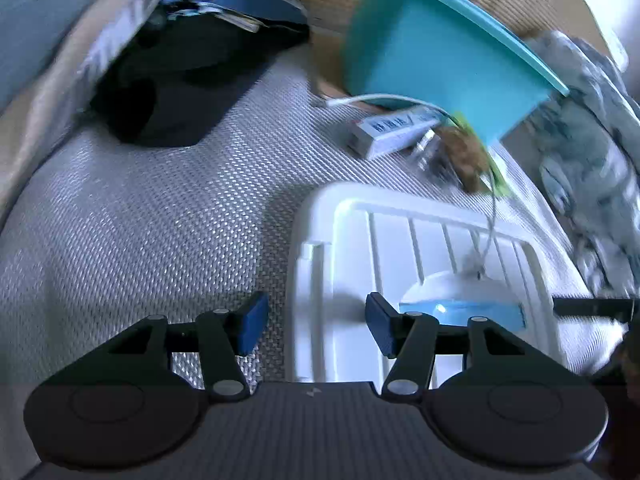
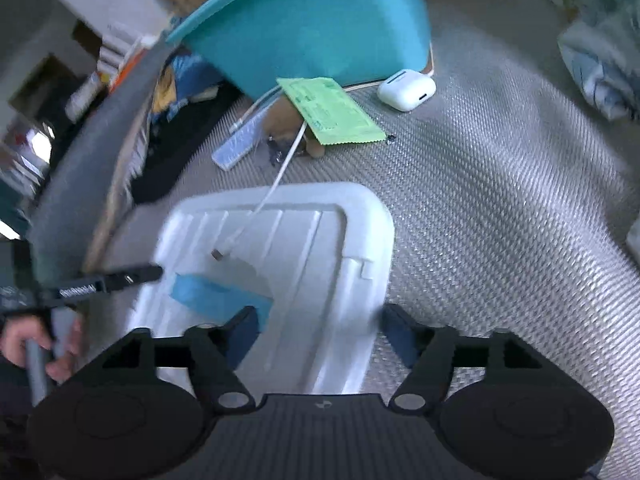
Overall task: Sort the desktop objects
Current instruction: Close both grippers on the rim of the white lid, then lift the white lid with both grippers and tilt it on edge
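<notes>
Bin, white, sits low in the middle of both views on a grey mat. In it lie a blue pack and a white cable end. Both tools, left gripper and right gripper, are spread wide, holding nothing. Up top stands a teal tub, with a green packet and white case beside it.

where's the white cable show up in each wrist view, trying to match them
Left wrist: white cable runs from the teal tub at upper right down into the white bin.
Right wrist: white cable runs from upper centre down into the bin.
Shared landmark: the blue packet in the bin.
</notes>
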`<state>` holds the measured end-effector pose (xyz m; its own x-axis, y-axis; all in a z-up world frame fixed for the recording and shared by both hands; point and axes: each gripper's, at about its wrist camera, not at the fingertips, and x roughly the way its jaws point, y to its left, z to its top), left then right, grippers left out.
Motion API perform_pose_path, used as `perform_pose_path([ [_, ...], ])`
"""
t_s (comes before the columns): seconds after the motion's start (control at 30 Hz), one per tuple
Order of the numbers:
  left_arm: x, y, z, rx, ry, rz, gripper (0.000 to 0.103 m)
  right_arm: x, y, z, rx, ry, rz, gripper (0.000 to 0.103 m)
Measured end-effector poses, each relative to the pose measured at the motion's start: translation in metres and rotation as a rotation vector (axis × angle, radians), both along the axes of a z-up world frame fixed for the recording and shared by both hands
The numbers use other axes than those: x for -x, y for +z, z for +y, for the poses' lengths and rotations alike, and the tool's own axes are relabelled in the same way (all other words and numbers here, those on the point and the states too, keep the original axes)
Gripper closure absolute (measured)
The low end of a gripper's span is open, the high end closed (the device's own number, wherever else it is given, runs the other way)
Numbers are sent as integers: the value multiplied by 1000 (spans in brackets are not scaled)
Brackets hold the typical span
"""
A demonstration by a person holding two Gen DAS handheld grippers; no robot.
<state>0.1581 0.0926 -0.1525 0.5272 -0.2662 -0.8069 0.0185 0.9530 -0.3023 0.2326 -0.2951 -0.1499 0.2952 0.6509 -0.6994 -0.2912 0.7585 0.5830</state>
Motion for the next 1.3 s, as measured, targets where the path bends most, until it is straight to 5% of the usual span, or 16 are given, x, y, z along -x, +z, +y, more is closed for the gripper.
perform_pose_path([
  [0.33, 13, -8, 0, 39, -58, -70, 44, -5, -19, -33, -255, -119, 96, 21],
  [0.6, 18, -19, 26, 280, 34, -81, 44, -2, -28, -46, -397, -169, 114, 19],
  [0.83, 17, -33, 47, 479, 124, -63, 44, -2, -32, -51, -468, -195, 123, 19],
  [1.03, 13, -33, 29, 463, 104, -81, 44, -1, -33, -35, -484, -113, 138, 19],
  [1.1, 13, -44, 32, 584, 130, -72, 45, -1, -34, -34, -487, -122, 137, 20],
  [1.3, 16, -52, 33, 661, 162, -95, 45, -1, -36, -37, -462, -139, 151, 35],
])
